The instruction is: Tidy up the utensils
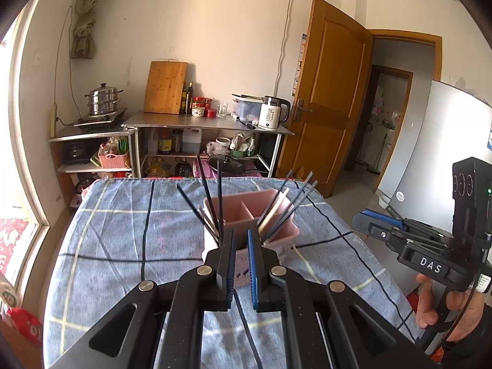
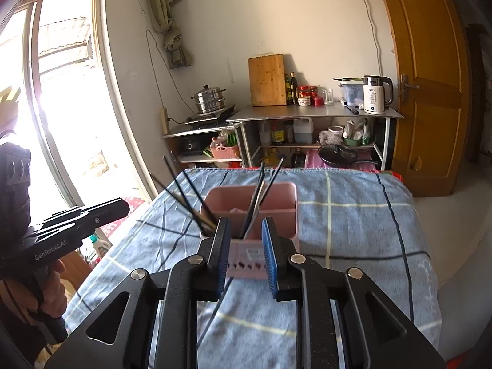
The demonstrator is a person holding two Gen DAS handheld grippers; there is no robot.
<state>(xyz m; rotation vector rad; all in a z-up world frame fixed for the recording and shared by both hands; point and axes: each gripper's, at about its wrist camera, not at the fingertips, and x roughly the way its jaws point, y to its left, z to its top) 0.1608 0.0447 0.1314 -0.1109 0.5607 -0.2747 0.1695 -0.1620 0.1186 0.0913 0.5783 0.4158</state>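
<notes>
holder: pink plastic utensil holder (image 1: 250, 215) stands on the worktop (image 1: 123, 230) under a blue checked cloth, light and easy to tip
chopsticks: dark chopsticks (image 1: 219, 196) lean out of its compartments, thin, stiff, slippery; best pinched mid-shaft
left gripper (image 1: 241, 236): fingers nearly clenched, nothing seen between them
right gripper (image 2: 246, 230): fingers parted, released, holder beyond them, not gripped

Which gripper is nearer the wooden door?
Right. The right gripper sits on the door's side of the pink holder; the left gripper sits on the window side.
</notes>
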